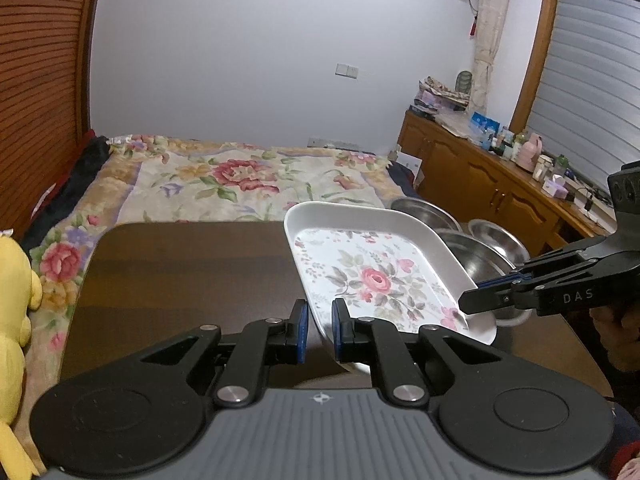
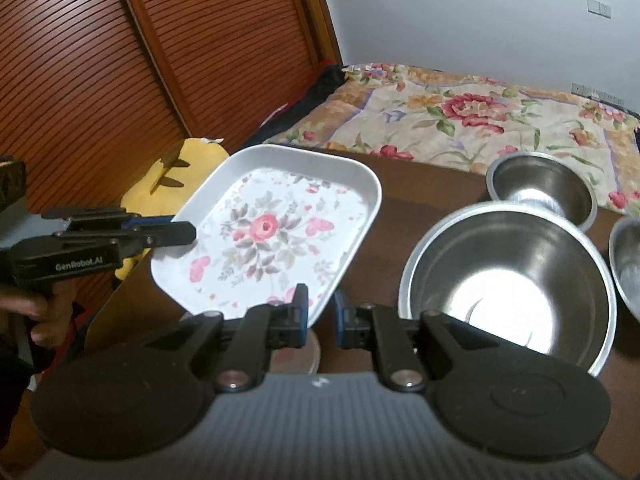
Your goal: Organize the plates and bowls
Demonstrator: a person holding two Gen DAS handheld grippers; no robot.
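Observation:
A white rectangular tray [image 1: 372, 276] with a rose print is held tilted over the dark table [image 1: 180, 264]. My left gripper [image 1: 320, 330] is shut on its near left rim. My right gripper [image 1: 472, 304] clamps the right corner. In the right wrist view the tray [image 2: 272, 232] has my right gripper [image 2: 322, 314] shut on its near rim and my left gripper [image 2: 184, 234] on its left edge. Three steel bowls stand to the right: a large bowl [image 2: 508, 280], a smaller bowl [image 2: 540, 188] behind it, and a third bowl [image 2: 628, 264] cut off by the frame. A small round plate [image 2: 300, 356] shows partly under the tray.
A bed with a floral blanket [image 1: 240, 180] lies beyond the table. A yellow plush toy [image 1: 16, 292] sits at the table's left. A wooden cabinet [image 1: 480, 184] crowded with bottles runs along the right. A louvred wooden door [image 2: 160, 60] is behind. A hand [image 2: 44, 312] holds the left gripper.

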